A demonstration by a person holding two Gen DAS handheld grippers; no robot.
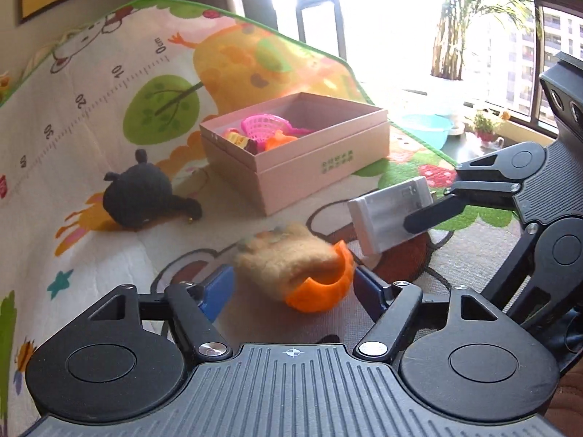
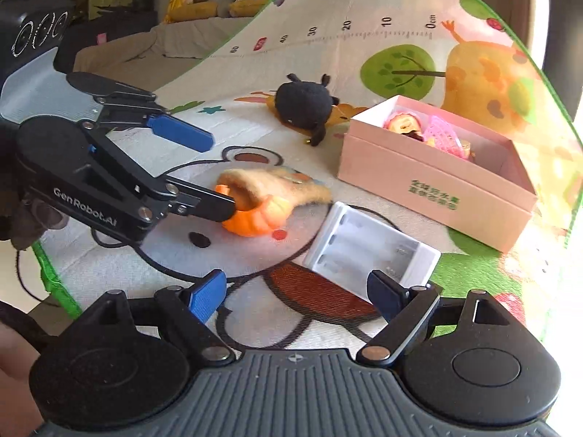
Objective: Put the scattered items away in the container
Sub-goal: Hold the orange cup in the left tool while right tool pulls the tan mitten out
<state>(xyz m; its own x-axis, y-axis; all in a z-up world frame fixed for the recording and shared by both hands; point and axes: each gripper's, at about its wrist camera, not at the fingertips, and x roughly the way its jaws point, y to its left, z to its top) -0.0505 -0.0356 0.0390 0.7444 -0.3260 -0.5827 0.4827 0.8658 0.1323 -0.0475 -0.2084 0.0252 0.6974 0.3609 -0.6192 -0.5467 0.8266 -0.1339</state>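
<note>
Your left gripper (image 1: 295,284) has its blue-padded fingers spread apart, with the felt paw toy in its orange cup (image 1: 295,267) lying on the mat between them; the pads do not press on it. In the right wrist view one finger reaches to the toy's orange rim, though contact is unclear.

Your right gripper (image 2: 297,296) also stands with its fingers apart. The white battery case (image 2: 368,255) lies tilted just ahead of it, one corner close against the right-hand finger; whether it is gripped cannot be told.

Taking the pink box (image 1: 320,153) as the landmark: the paw toy lies on the play mat (image 1: 91,116) just in front of the box, the battery case near the same front side, and the black plush toy (image 1: 140,196) just beside its left end. Inside the box sit a pink toy basket (image 1: 262,125) and other small toys.
</note>
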